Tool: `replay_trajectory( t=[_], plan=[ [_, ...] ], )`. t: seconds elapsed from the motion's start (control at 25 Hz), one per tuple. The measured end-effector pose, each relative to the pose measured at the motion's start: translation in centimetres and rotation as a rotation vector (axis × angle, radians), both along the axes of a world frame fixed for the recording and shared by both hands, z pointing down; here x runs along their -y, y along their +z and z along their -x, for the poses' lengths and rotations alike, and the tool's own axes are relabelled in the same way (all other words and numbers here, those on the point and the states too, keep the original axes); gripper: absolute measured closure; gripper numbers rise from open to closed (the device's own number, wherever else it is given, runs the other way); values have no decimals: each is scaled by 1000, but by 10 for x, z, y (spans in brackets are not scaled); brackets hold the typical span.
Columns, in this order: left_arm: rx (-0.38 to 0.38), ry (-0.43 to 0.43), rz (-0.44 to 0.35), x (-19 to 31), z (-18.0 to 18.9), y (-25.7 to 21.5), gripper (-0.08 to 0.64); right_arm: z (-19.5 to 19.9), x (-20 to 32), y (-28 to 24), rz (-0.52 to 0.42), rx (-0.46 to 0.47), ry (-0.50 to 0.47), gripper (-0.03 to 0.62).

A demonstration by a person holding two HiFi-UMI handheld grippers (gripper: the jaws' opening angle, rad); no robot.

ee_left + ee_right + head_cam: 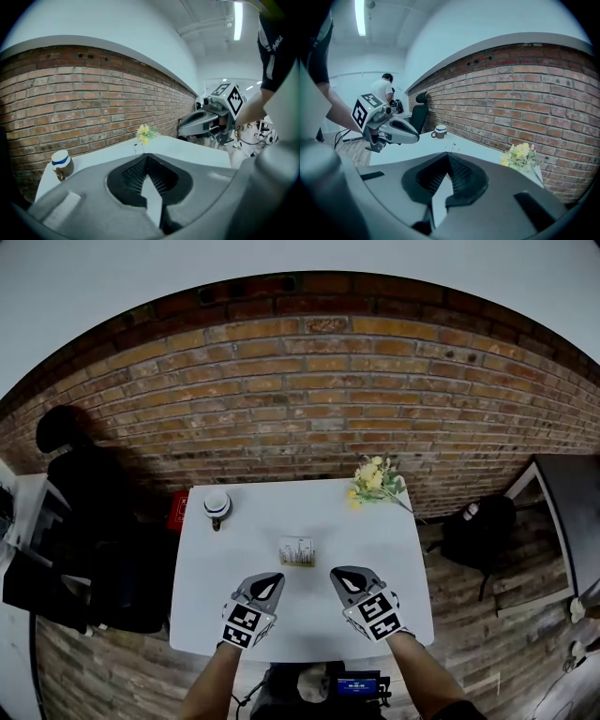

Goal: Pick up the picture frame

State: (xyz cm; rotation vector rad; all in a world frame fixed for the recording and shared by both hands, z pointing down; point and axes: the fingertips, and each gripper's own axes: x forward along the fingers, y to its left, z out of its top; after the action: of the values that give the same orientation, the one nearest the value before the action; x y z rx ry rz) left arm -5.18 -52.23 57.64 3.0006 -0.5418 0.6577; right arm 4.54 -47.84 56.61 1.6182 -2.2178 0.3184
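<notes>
A small picture frame [296, 552] stands upright near the middle of the white table [309, 634]. My left gripper [271, 579] hovers just in front of it and to its left, shut with nothing between its jaws. To the frame's right and at about the same distance, my right gripper [342, 576] is also shut and empty. Both point toward the frame from the near side without touching it. In the left gripper view the closed jaws [146, 155] hide most of the frame. The right gripper view also has shut jaws [447, 154] covering it.
A mug [217, 505] with a blue band stands at the far left corner of the table. A bunch of yellow flowers [375, 482] lies at the far right corner. A brick wall runs behind. A black chair [89, 512] stands to the left and a black backpack [478, 531] to the right.
</notes>
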Motion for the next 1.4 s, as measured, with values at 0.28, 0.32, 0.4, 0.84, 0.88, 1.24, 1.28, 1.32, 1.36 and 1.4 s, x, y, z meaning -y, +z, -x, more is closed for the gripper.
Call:
replay_trajectory(
  t=[0.28, 0.32, 0.4, 0.84, 0.88, 1.24, 1.28, 1.32, 1.36, 1.4],
  plan=[
    [43, 1, 25, 47, 0, 47, 552, -4, 38, 50, 54, 62, 42, 512],
    [52, 10, 31, 53, -1, 55, 544, -4, 43, 58, 62, 66, 46, 501],
    [61, 31, 46, 62, -4, 69, 479, -2, 53, 73, 78, 73, 48, 467],
    [100, 160, 84, 87, -24, 115, 396, 3, 88, 126, 128, 101, -26, 362],
    [102, 168, 85, 88, -26, 117, 396, 4, 90, 128, 129, 100, -37, 362],
    [127, 201, 87, 89, -30, 133, 396, 8, 97, 141, 149, 81, -90, 438],
    [126, 199, 86, 89, -30, 134, 396, 8, 97, 142, 146, 79, -89, 439],
    [124, 196, 84, 89, -31, 134, 397, 8, 98, 142, 143, 79, -85, 447],
    [121, 192, 81, 90, -31, 135, 401, 8, 98, 142, 140, 82, -81, 448],
    [117, 188, 76, 90, -31, 135, 407, 8, 98, 142, 137, 84, -77, 449]
  ],
)
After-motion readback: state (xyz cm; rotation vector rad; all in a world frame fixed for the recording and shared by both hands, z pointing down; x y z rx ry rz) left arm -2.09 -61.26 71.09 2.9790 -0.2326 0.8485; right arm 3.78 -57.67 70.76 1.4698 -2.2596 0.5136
